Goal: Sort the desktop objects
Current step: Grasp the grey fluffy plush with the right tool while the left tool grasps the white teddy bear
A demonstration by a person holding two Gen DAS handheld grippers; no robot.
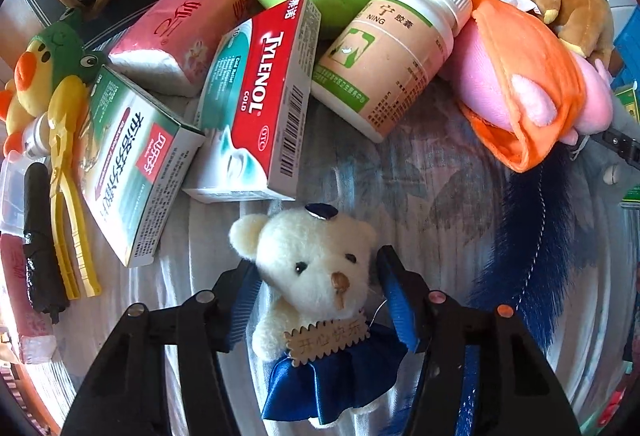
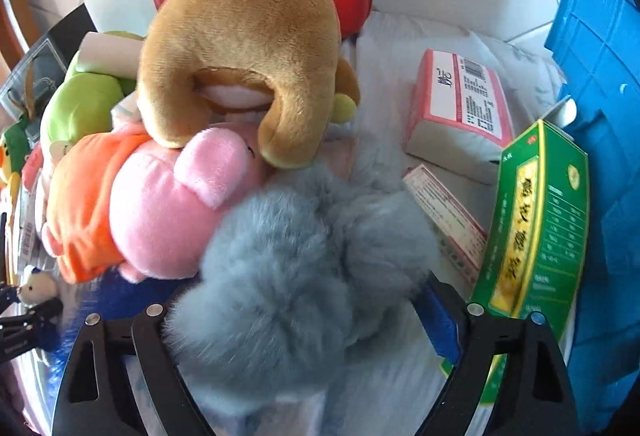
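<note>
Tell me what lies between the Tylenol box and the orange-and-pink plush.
In the left wrist view, a beige pill bottle lies between the Tylenol box and orange-and-pink plush.

Fuzzy cream plush on the little bear (image 1: pixel 316 268), shiny blue satin for its skirt (image 1: pixel 336 376). Glossy printed card on the Tylenol box (image 1: pixel 256 100), smooth plastic on the pill bottle (image 1: pixel 396 48). Long, fluffy grey fur on the pompom toy (image 2: pixel 296 276), short brown plush on the bear (image 2: pixel 248 36).
</note>
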